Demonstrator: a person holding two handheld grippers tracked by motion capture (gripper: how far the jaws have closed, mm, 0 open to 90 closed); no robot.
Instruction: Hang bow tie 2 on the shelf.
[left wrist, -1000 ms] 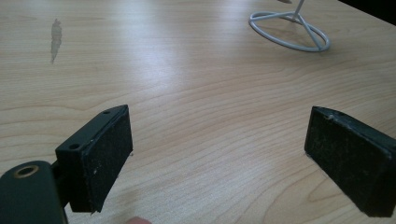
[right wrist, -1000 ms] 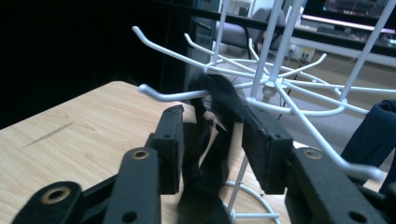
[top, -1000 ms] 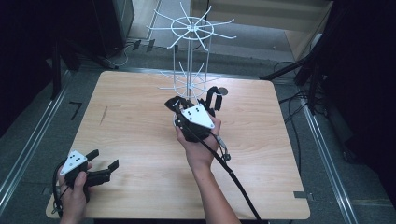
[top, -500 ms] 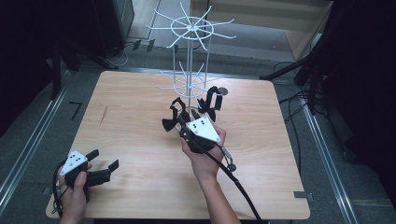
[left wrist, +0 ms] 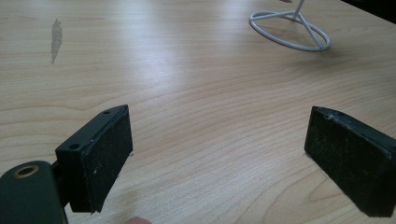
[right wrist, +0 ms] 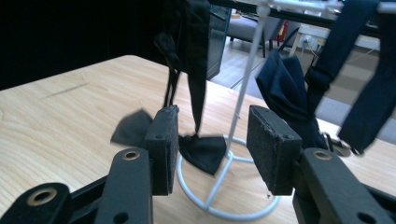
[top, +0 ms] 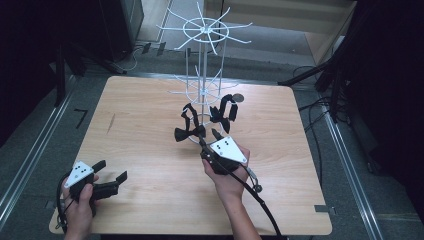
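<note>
A white wire rack (top: 202, 60) stands at the back middle of the wooden table (top: 145, 125). Two black bow ties hang from its lower arms, one (top: 188, 129) at the left and one (top: 223, 111) at the right. My right gripper (top: 209, 137) sits just in front of the rack base, open, pointing at the left bow tie. In the right gripper view that bow tie (right wrist: 201, 151) and the rack's pole (right wrist: 243, 93) show through the gap of my right gripper (right wrist: 212, 149), with neither pad touching them. My left gripper (top: 111, 171) rests open at the front left; its pads (left wrist: 109, 154) stand wide over bare wood.
The rack's ring base (left wrist: 289, 30) lies on the table ahead of the left gripper. A small round grey disc (top: 239, 98) lies behind the right bow tie. The table's edges drop off to a dark floor with cables on both sides.
My right gripper has drawn back from the rack toward the person and sunk lower. The left bow tie now hangs apart from it. The left gripper has stayed where it was.
</note>
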